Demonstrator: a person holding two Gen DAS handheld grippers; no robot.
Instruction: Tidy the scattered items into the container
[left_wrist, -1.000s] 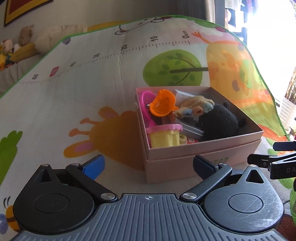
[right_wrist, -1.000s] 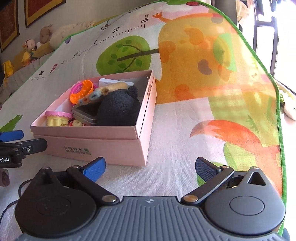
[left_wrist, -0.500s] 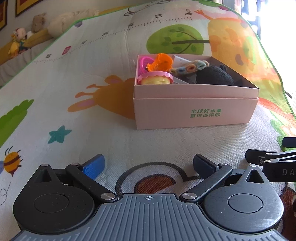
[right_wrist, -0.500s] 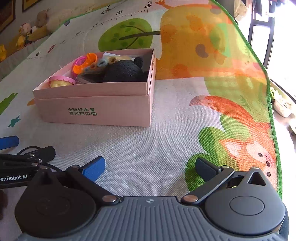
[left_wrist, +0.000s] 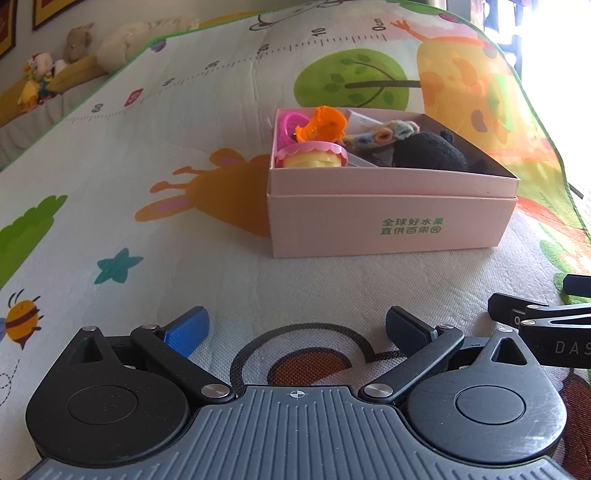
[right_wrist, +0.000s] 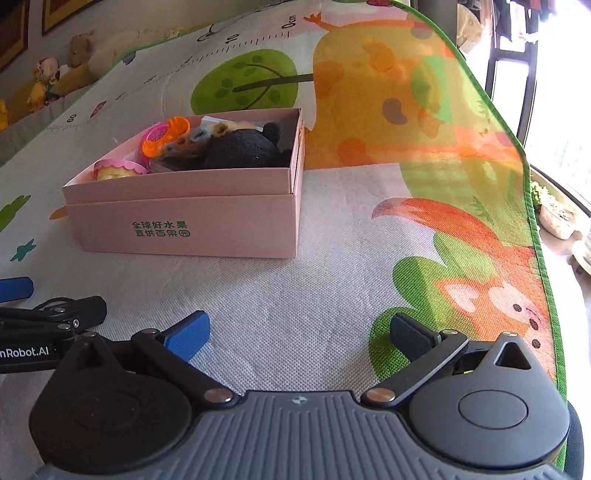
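Colourful cartoon play mat (left_wrist: 229, 258) carries a pink cardboard box (left_wrist: 391, 225) full of toys; left gripper (left_wrist: 295, 332) and right gripper (right_wrist: 299, 334) hover nearby, both spread wide and empty.

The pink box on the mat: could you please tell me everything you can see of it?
The pink box looks like matte cardboard, rectangular, its open tray nested in a slightly wider base, probably its lid. Green printed characters mark the near side. It sits flat on the play mat, upright and full: a black plush toy, an orange toy, a pink ring and a pink-topped yellow cup lie inside. Neither gripper touches it.
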